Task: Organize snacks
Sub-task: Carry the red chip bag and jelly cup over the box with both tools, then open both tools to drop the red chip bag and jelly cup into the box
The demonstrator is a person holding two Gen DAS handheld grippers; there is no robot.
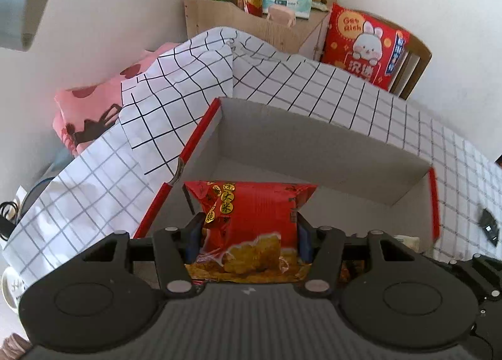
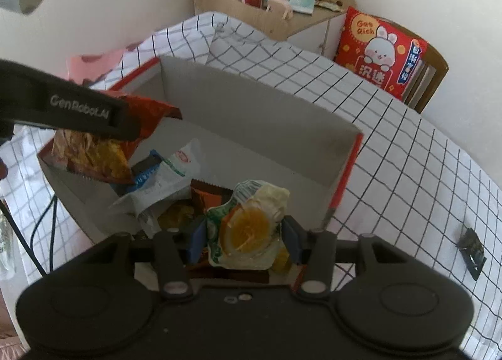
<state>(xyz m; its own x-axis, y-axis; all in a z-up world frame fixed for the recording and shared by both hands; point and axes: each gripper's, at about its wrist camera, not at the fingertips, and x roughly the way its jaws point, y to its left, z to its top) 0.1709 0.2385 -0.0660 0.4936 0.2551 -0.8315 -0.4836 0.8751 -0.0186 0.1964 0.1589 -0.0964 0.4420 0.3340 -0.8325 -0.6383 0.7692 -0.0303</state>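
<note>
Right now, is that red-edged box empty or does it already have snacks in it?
Partly filled. The box holds a few wrappers near its front, while its far floor is bare.

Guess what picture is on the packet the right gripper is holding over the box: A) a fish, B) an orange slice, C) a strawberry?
B: the packet between the right gripper's pads shows a round orange slice, above the box.

"Get Rich" stands on the red cushion (image 1: 365, 46); "GenRobot.AI" on the left gripper (image 2: 80, 109); "大米" on the red packet (image 1: 251, 222).
</note>
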